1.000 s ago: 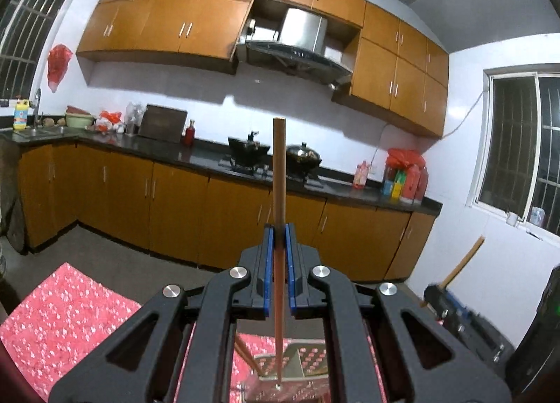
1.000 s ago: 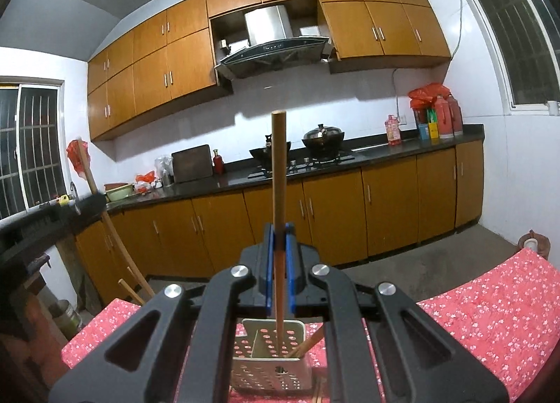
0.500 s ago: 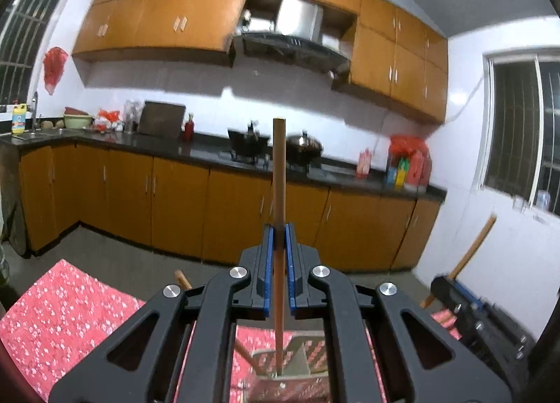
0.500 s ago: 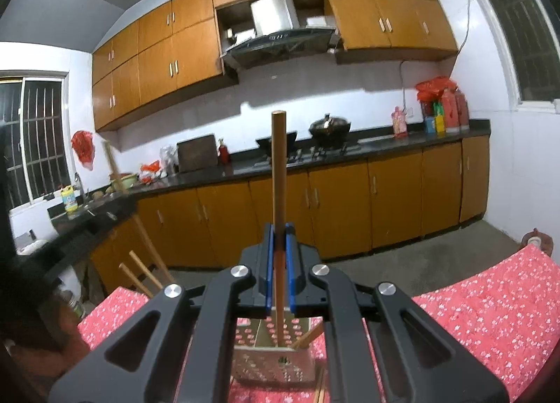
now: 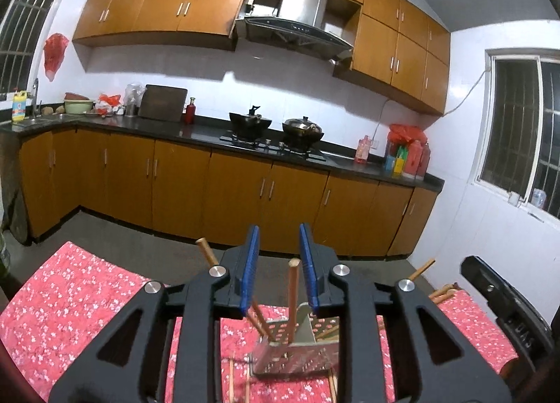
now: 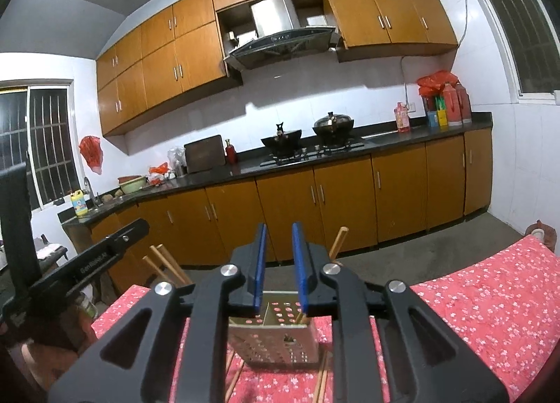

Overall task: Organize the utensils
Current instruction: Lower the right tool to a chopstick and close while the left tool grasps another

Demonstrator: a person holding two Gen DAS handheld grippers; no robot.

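Spreading across the bottom of both views is the counter under a red cloth with small white flowers (image 5: 80, 301), the largest thing close to the cameras. Near the middle of that cloth, well in from its edges, stands the perforated metal utensil holder (image 5: 297, 350), a square box of punched sheet steel; in the right wrist view the same holder (image 6: 276, 340) sits straight ahead, just past the blue pads.

The left tool (image 5: 279, 263) has just been opening and now stands released, its blue-lined jaws parted. A wooden chopstick (image 5: 292, 298) stands nearly upright in the holder with its top in the gap between them, close to the right-hand pad; whether it grazes that pad I cannot tell. A second wooden stick (image 5: 207, 251) leans out of the holder to the left, its lower part hidden behind the tool.

The right tool (image 6: 279, 261) has likewise just been opening and is released, with nothing between its pads. Beside it a slim wooden chopstick (image 6: 337, 241) slants up to the right, its lower part hidden behind the tool, and two more sticks (image 6: 164, 261) lean up to the left.

Loose chopsticks (image 6: 235, 376) lie flat on the cloth just in front of the holder.
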